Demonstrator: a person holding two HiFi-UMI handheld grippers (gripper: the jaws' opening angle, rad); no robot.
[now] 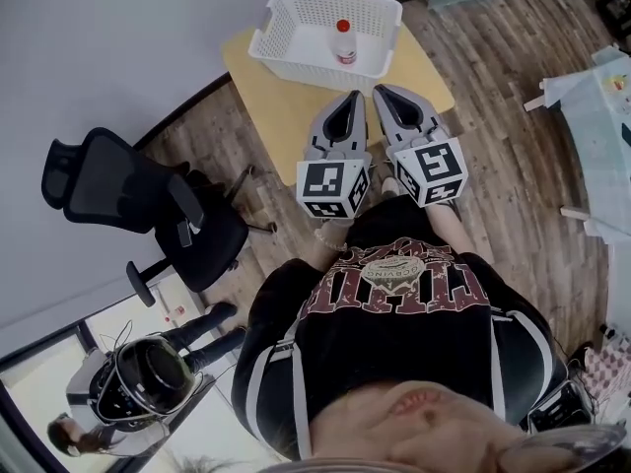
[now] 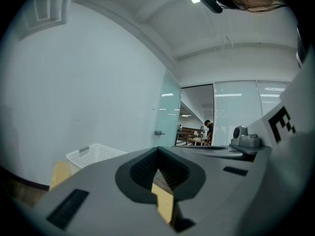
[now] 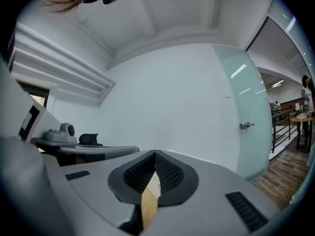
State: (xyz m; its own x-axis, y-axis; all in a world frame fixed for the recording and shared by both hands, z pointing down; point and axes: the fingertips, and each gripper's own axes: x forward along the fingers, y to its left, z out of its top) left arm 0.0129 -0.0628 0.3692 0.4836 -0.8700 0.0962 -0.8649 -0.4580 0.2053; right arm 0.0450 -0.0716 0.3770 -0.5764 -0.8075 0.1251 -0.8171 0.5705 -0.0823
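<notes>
**A:** What does the head view show?

**B:** It looks steeply down on a person in a black shirt who holds two grey grippers side by side over a light wooden table [image 1: 286, 101]. The left gripper [image 1: 352, 96] and right gripper [image 1: 381, 90] both point at a white basket [image 1: 296, 30] on the table's far side. A small bottle [image 1: 344, 45] with a red cap stands upright inside the basket, near both tips but apart from them. A black office chair [image 1: 148, 205] stands to the left.

**A:** And the left gripper view?

**B:** The left gripper [image 2: 158, 149] has its jaws pressed together tip to tip. Table wood shows through the hollow behind the tips. The basket [image 2: 93, 155] sits low on the left, ahead of the jaws. The bottle cannot be made out.

**A:** The right gripper view?

**B:** The right gripper [image 3: 155, 153] is likewise pressed together, with a sliver of table [image 3: 149, 206] visible through its hollow. A pale wall and a frosted glass door [image 3: 251, 122] lie beyond.
</notes>
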